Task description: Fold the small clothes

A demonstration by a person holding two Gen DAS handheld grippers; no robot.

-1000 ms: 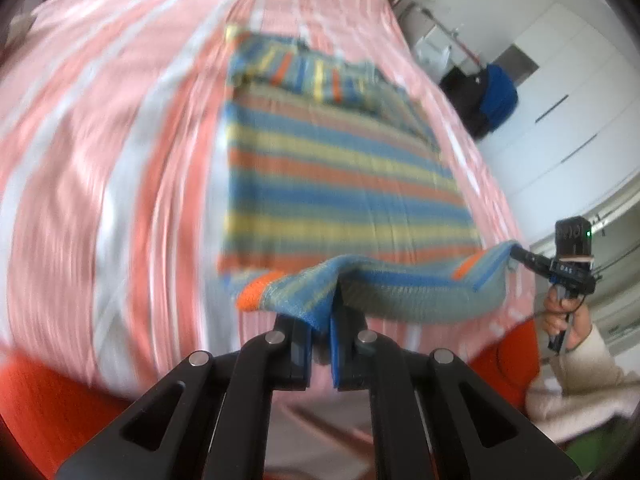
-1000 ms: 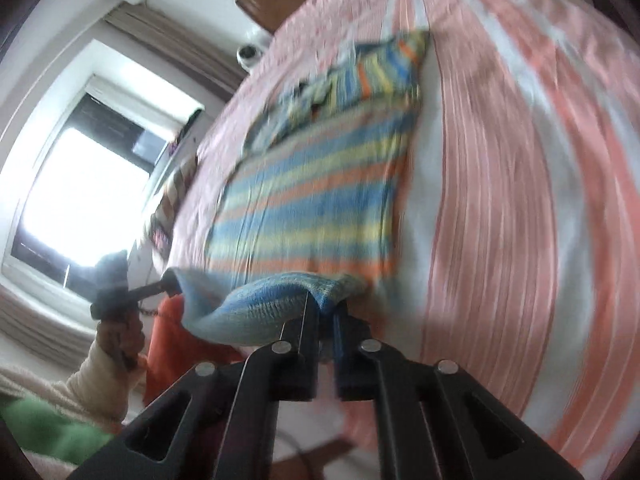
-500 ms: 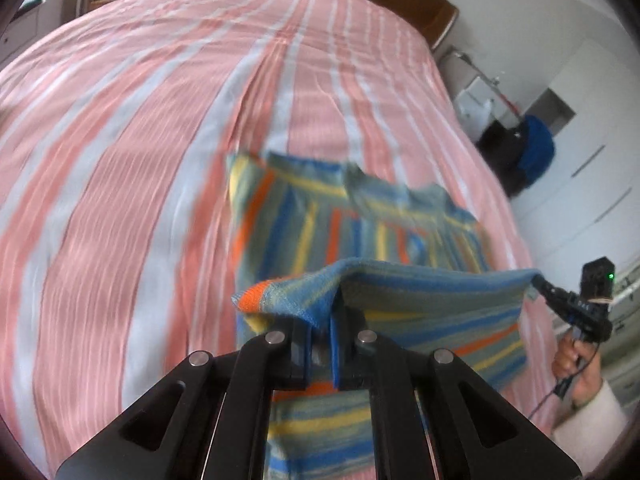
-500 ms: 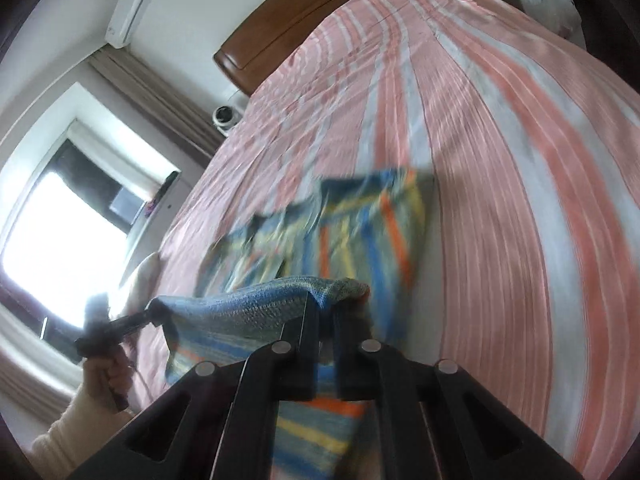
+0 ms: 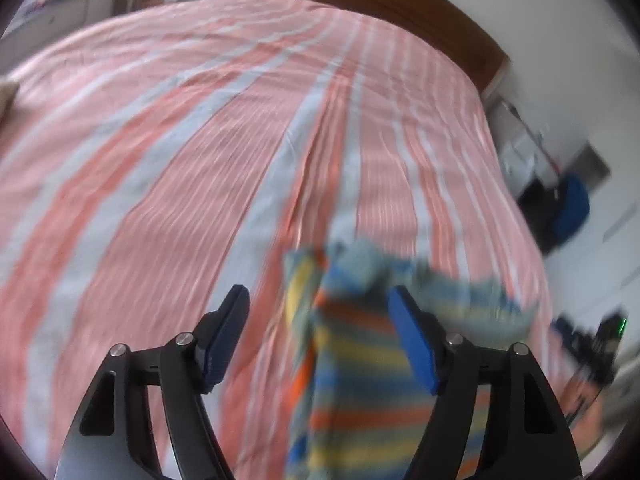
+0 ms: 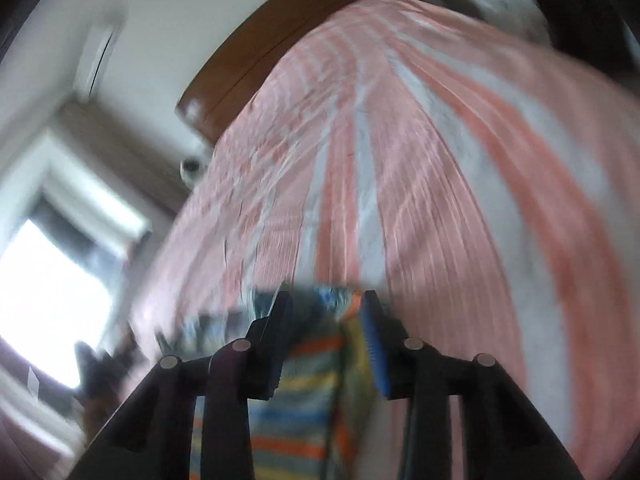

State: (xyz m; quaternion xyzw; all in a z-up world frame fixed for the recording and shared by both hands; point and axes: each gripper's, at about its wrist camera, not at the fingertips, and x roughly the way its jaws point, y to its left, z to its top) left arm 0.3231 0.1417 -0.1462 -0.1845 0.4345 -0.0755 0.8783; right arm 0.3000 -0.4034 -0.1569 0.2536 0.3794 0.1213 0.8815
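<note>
We hold both grippers, left (image 5: 318, 304) and right (image 6: 326, 306), spread wide, gripping nothing. The striped garment (image 5: 360, 380) lies near the bedspread's (image 5: 160, 160) foot edge; the wooden headboard (image 5: 380, 4) stands behind.

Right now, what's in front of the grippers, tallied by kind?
Garments: 1, the striped top lying on the bed.
Beds: 1, with a pink striped cover and wooden headboard.
Grippers: 2, left gripper and right gripper, both open.
Total: 4
</note>
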